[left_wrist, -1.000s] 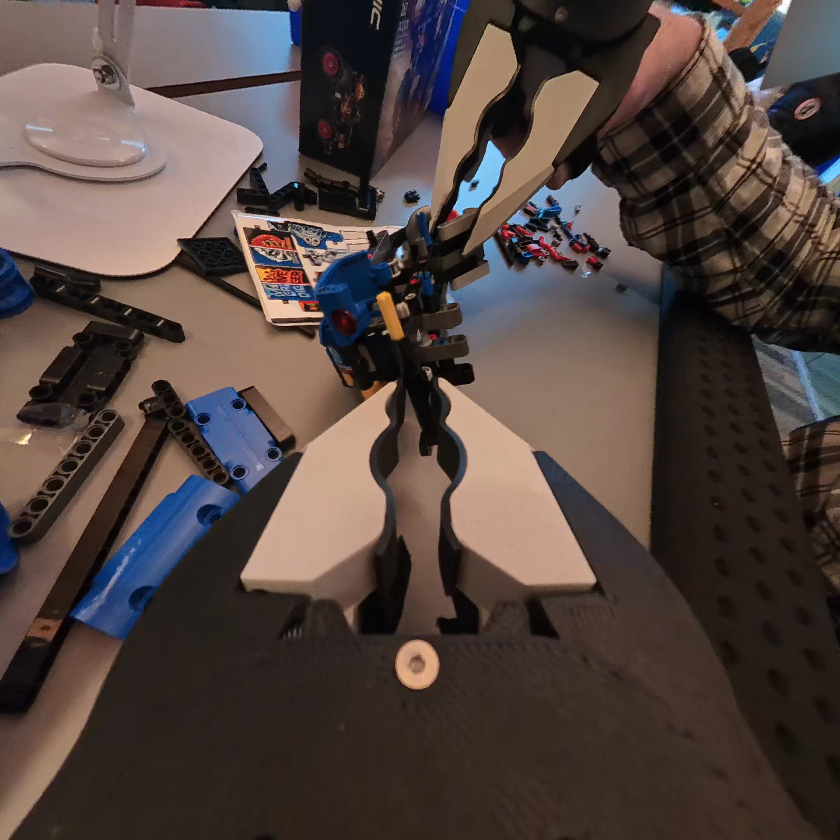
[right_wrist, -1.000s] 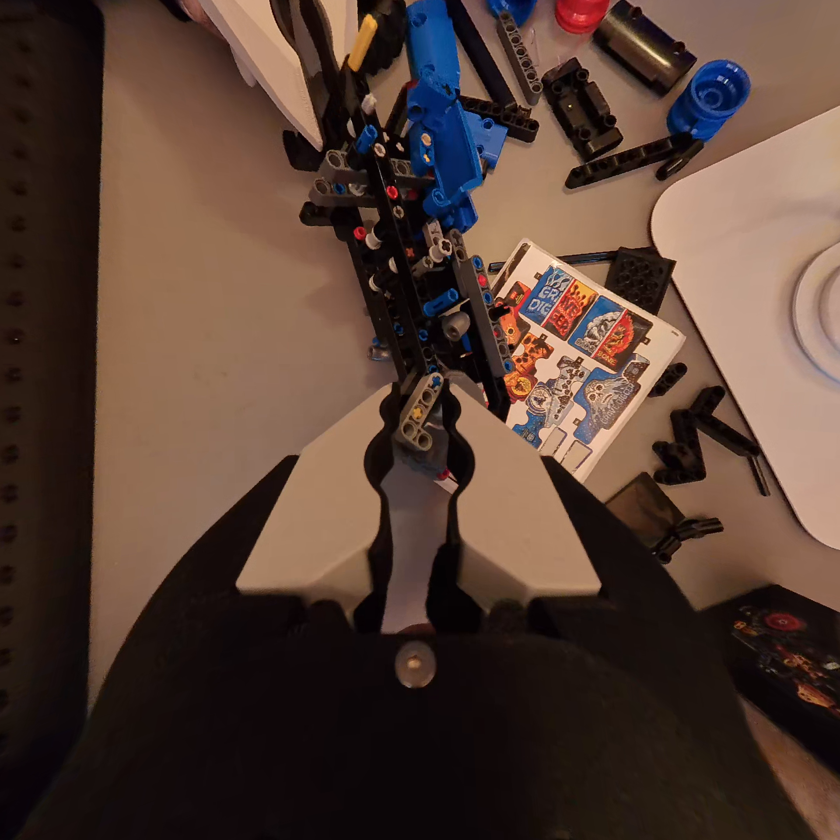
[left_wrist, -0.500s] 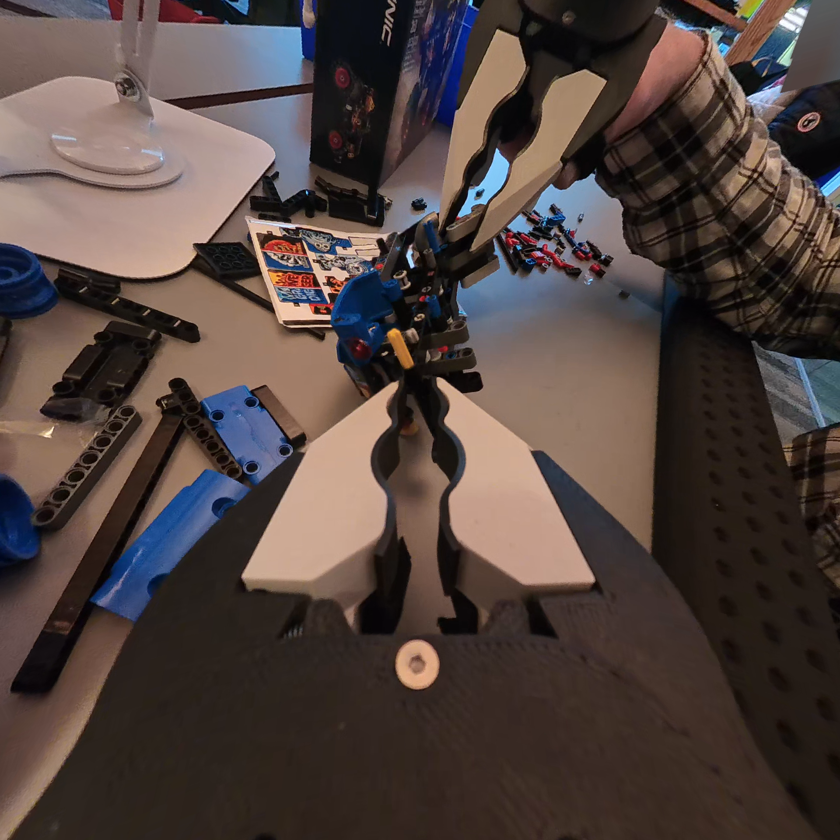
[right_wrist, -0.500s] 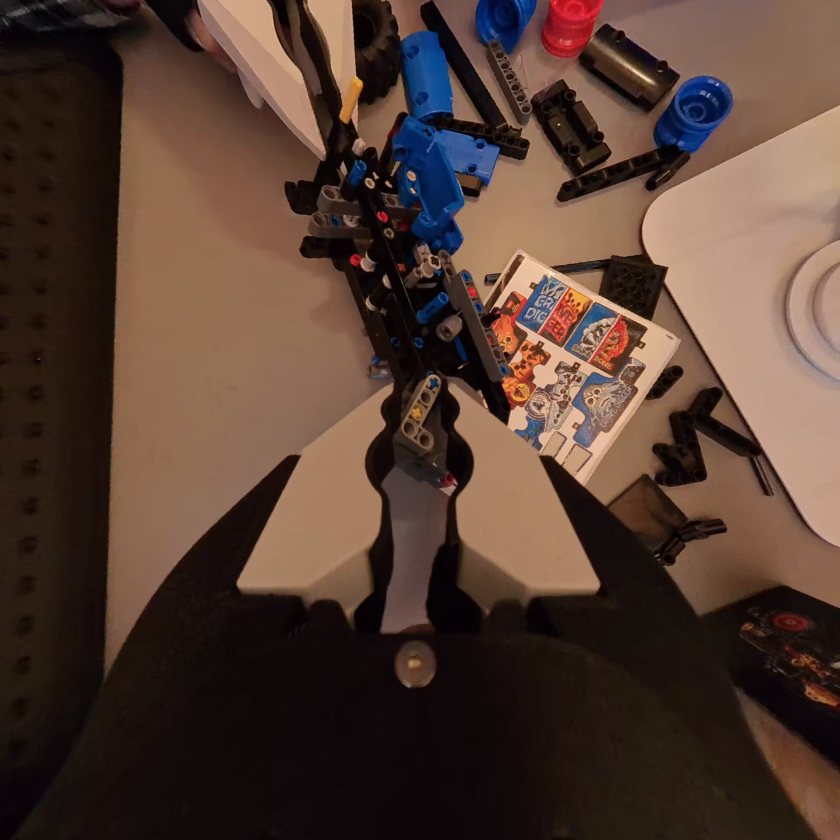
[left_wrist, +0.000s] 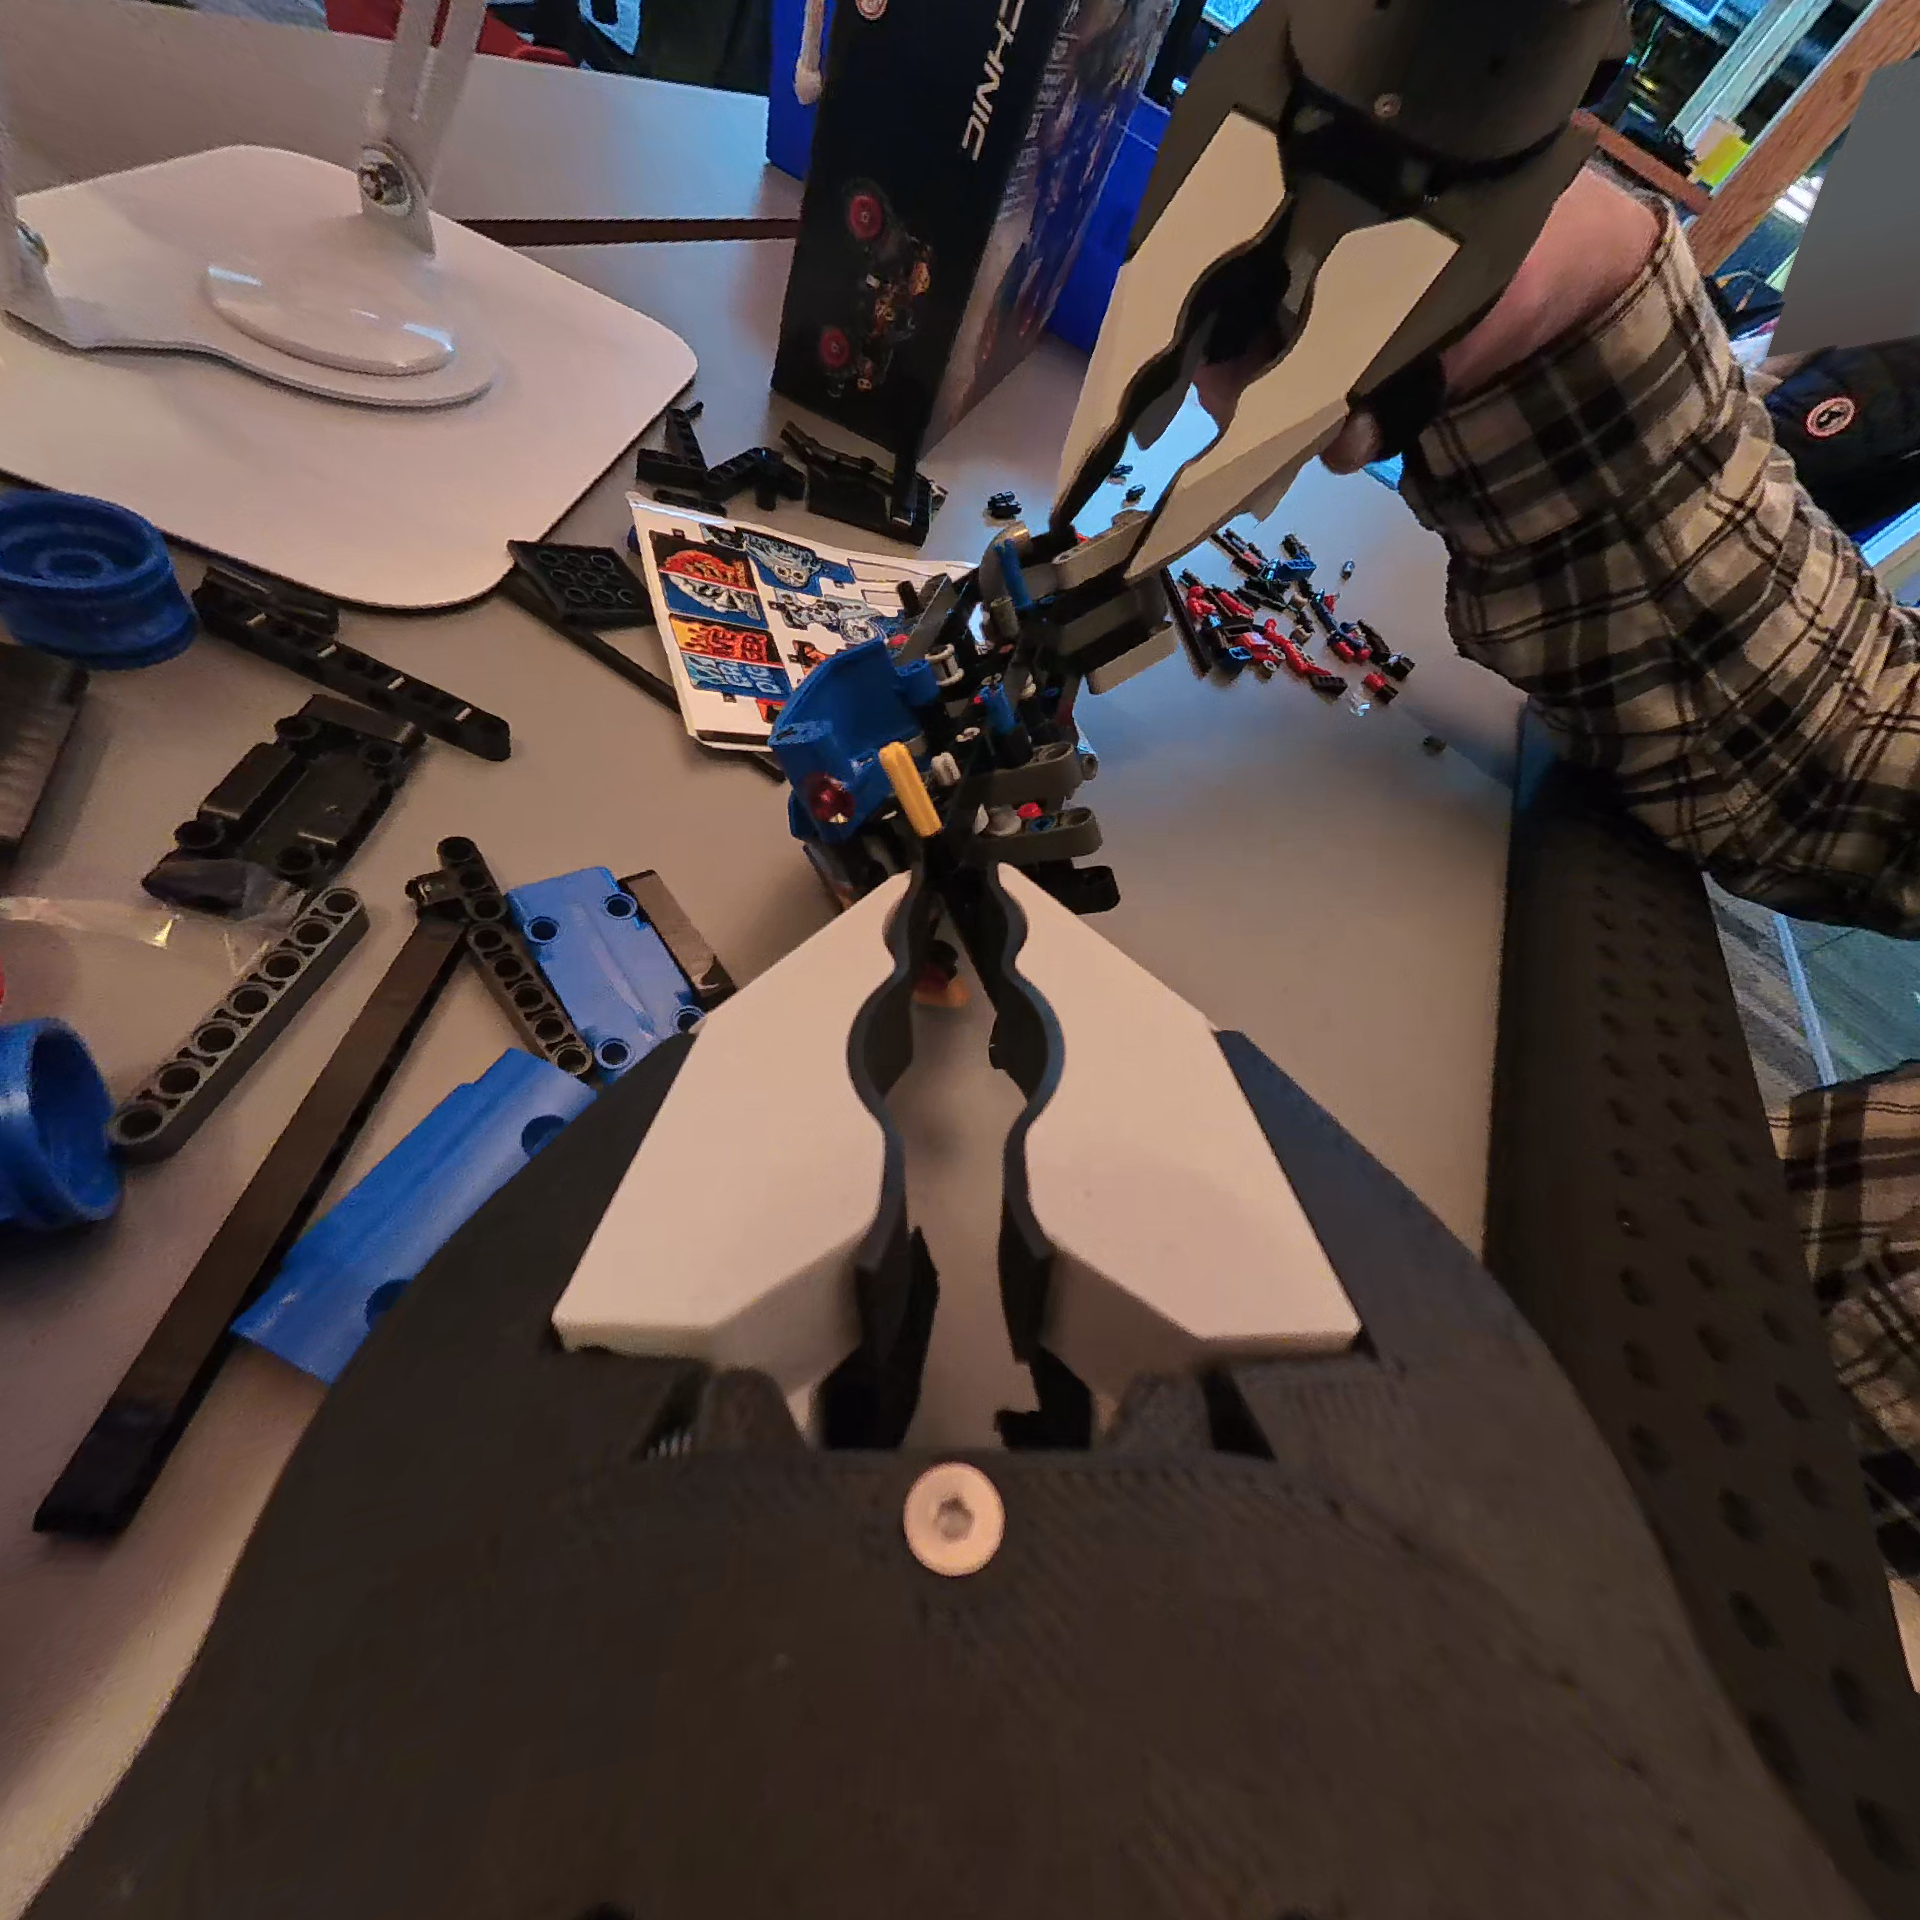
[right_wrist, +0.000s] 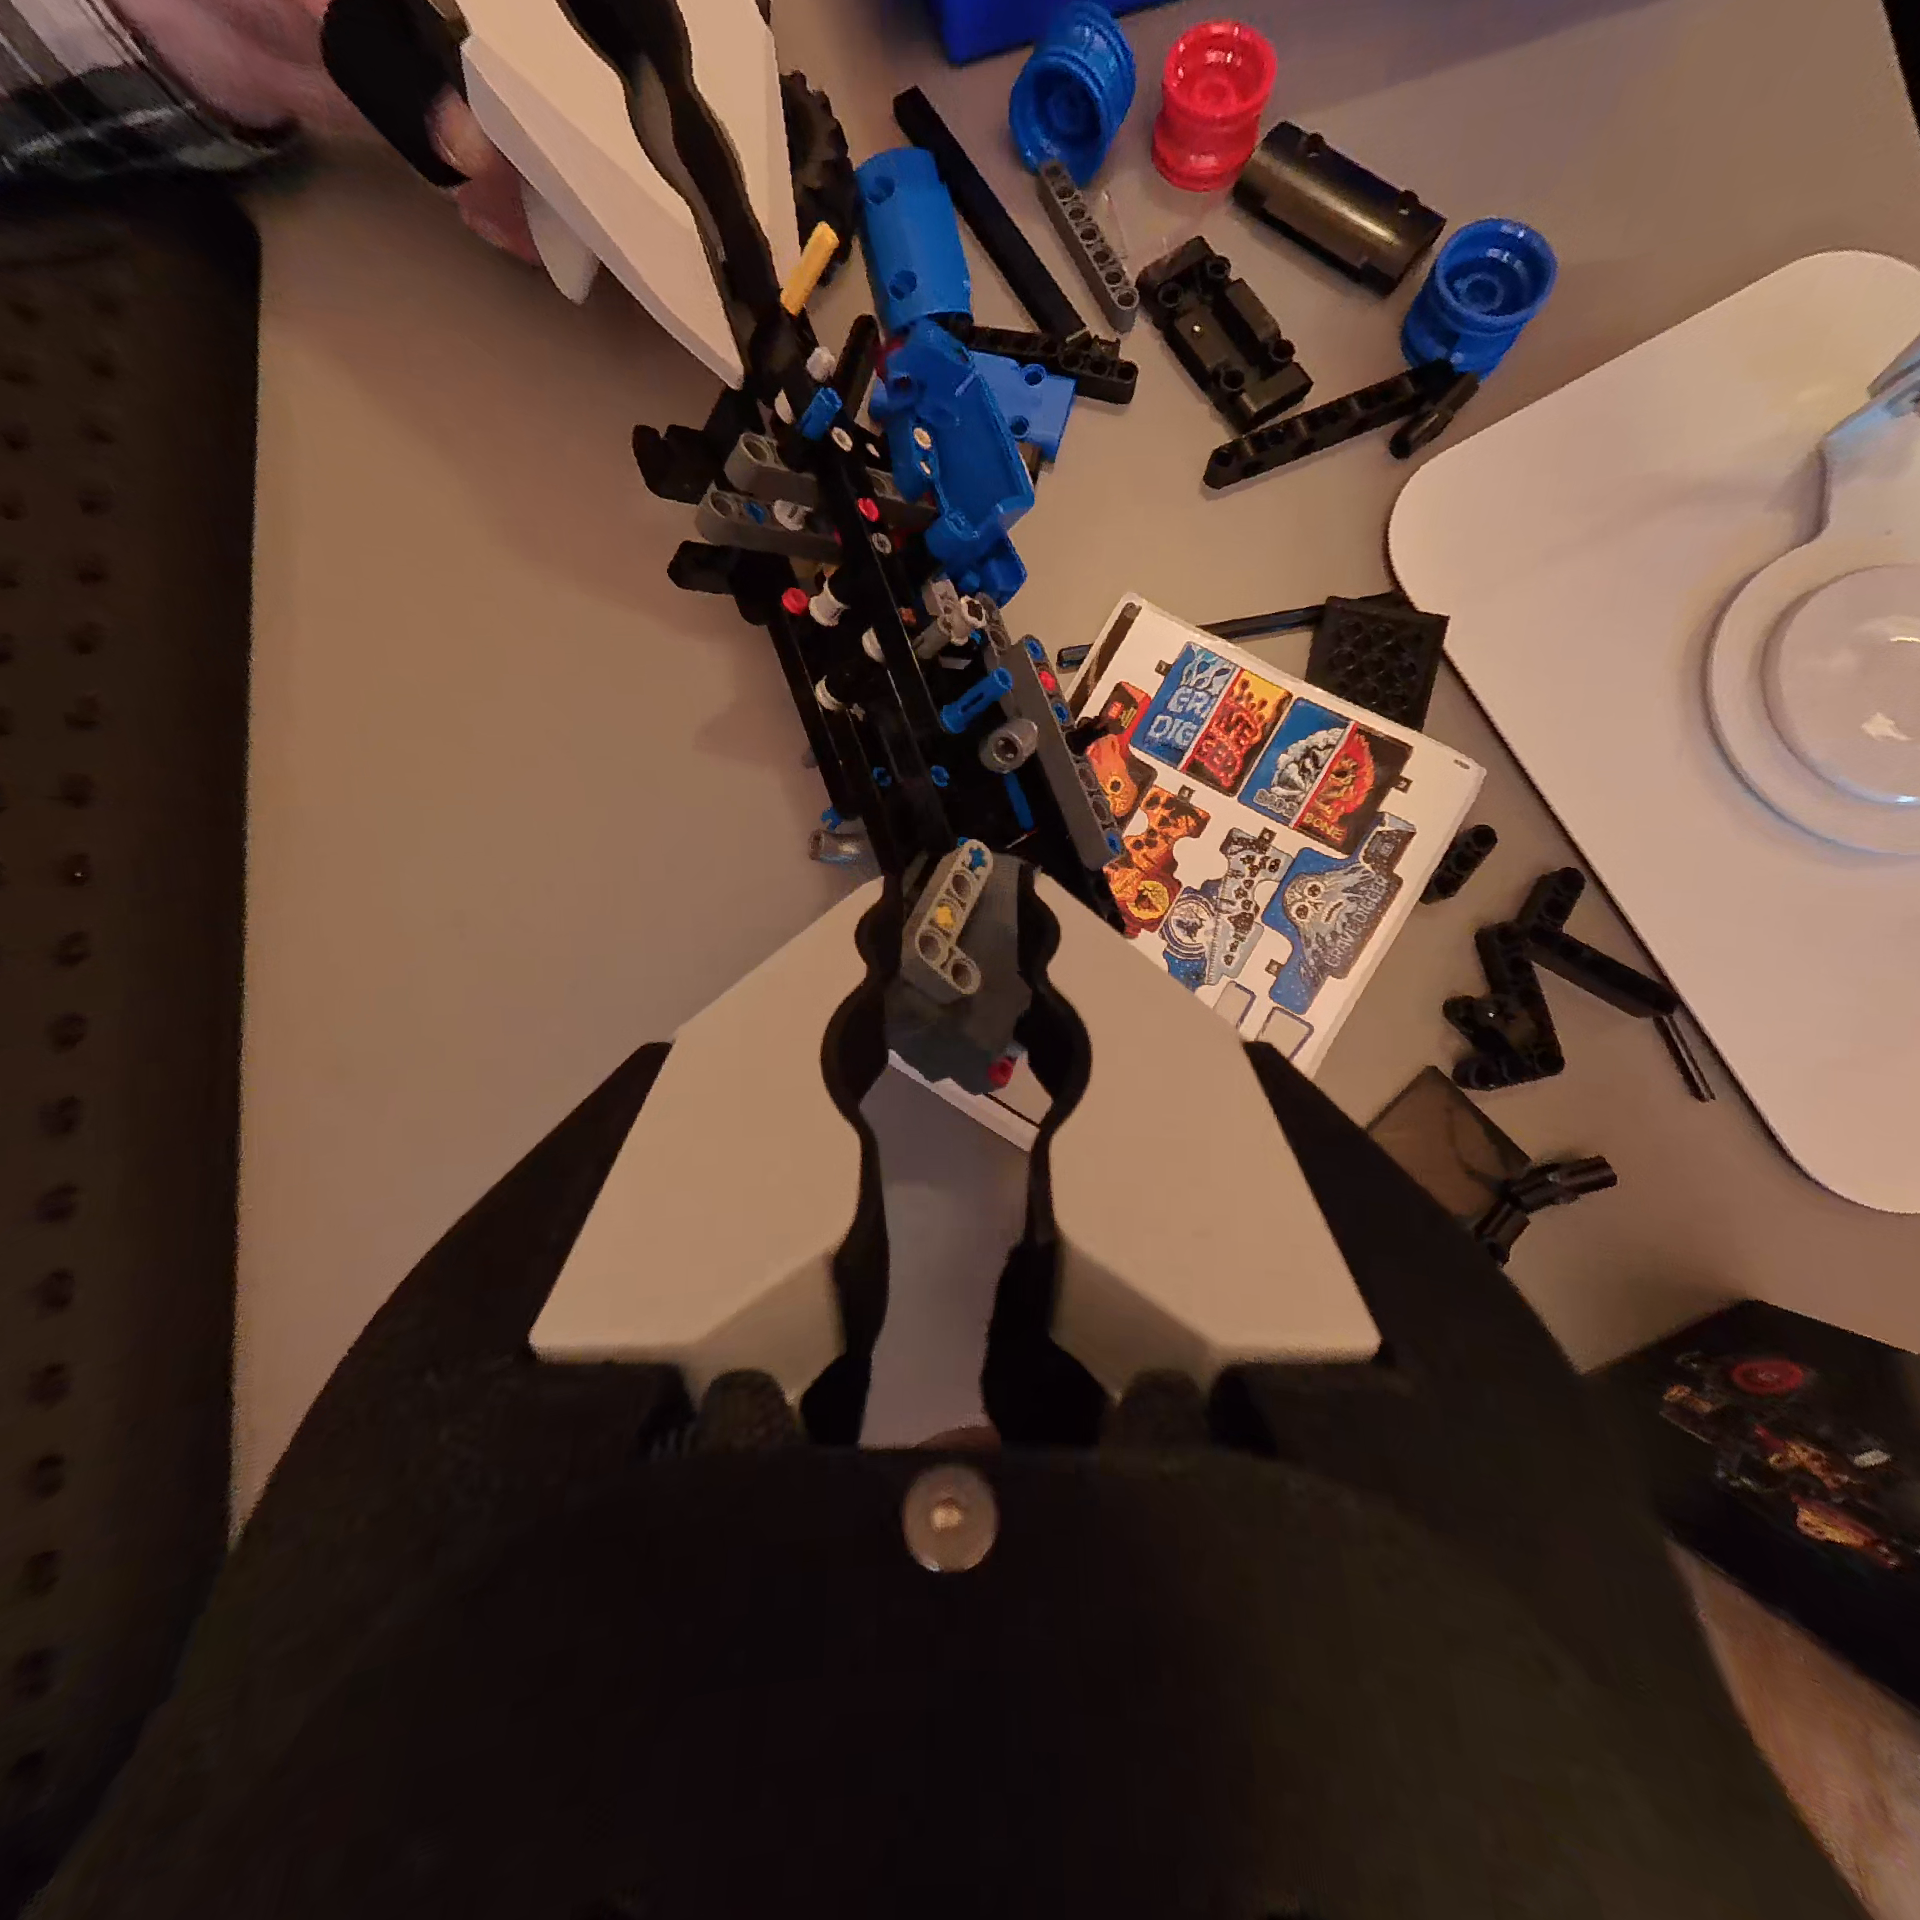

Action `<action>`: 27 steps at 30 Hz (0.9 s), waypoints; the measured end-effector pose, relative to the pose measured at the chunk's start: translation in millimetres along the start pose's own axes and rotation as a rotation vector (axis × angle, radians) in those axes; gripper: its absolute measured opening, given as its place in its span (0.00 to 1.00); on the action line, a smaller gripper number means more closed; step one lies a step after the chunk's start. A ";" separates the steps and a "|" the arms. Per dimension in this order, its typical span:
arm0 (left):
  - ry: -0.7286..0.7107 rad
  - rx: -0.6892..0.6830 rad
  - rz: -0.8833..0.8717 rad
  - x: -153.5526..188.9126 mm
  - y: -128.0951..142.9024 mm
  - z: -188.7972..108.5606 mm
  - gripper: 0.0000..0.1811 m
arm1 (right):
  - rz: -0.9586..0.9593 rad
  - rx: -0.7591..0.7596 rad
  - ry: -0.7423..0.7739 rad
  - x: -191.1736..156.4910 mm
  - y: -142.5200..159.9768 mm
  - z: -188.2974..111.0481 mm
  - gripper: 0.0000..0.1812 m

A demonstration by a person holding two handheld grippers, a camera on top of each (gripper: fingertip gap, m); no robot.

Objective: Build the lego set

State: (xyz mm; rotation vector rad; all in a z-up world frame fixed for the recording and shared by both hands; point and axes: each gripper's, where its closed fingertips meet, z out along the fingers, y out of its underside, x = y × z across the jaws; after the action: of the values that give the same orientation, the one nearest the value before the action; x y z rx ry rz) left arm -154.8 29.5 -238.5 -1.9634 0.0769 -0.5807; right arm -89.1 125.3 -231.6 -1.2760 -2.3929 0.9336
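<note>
The left claw was clamped on the lego chassis at its 6 o'clock end; the right claw gripped the 12 o'clock end above the desk.

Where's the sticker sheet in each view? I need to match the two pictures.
Left wrist view: sticker sheet lies upper centre, behind the held model, in front of the box.
Right wrist view: sticker sheet lies right of centre, right of the model.
Shared landmark: the white stand base.
</note>
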 end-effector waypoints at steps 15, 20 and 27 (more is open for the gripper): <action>0.013 0.011 -0.003 1.3 -1.3 -1.4 0.04 | 0.005 -0.011 -0.028 -3.4 2.7 8.1 0.09; 0.005 0.012 -0.001 0.4 -1.4 -1.4 0.04 | -0.096 -0.041 0.052 0.3 1.9 8.0 0.17; -0.002 0.014 -0.014 -1.8 -1.7 -1.4 0.04 | -0.402 -0.065 0.145 -21.9 -17.5 13.9 0.14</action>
State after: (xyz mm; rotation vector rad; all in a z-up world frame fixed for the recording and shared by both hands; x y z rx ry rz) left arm -157.3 29.6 -237.2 -1.9524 0.0579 -0.5874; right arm -94.9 94.6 -229.4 -0.8016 -2.4480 0.6265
